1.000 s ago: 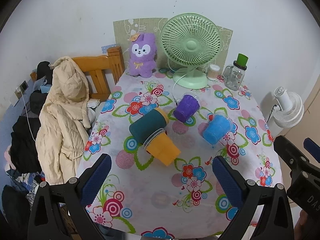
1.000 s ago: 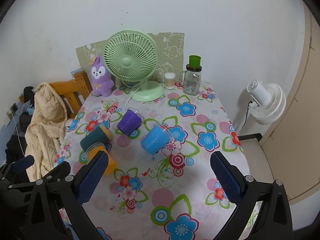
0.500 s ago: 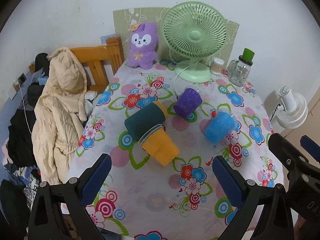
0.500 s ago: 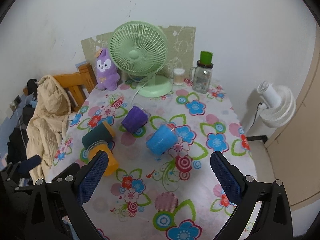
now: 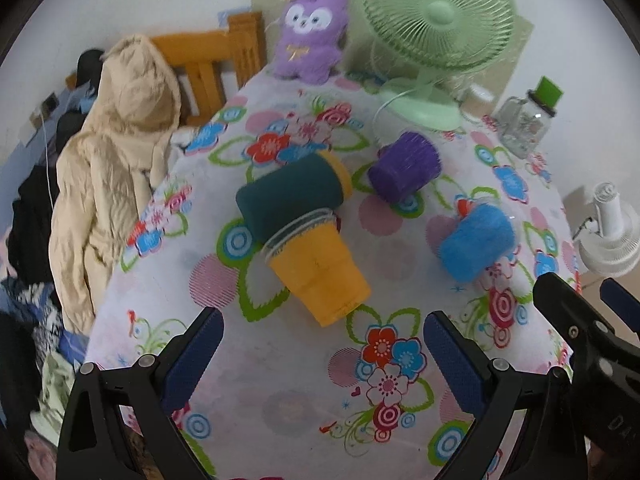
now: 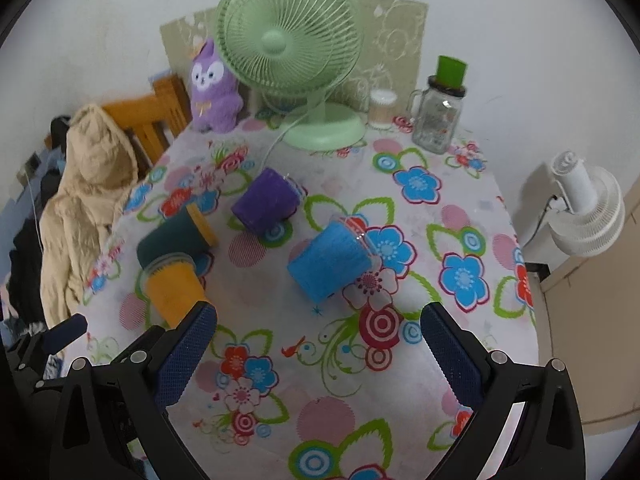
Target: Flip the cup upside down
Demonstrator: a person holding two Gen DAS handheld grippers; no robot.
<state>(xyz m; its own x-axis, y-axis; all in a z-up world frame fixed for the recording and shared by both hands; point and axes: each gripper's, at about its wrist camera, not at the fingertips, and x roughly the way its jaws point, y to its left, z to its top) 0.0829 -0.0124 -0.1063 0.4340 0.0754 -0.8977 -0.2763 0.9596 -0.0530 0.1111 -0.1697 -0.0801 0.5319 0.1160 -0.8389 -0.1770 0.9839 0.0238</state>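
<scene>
Floral table holds four tipped cups, bare cloth before both wide-open, empty claws.

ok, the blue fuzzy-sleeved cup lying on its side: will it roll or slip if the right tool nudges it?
The blue fuzzy-sleeved cup lies on its side on the floral tablecloth, so a nudge would probably roll it, likely in an arc since it looks tapered. The fuzzy sleeve should grip well. It looks empty and light, so it may skid.

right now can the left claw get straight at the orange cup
Probably yes: the left claw is open with the orange cup lying on its side just ahead, and only bare tablecloth lies between them.
</scene>
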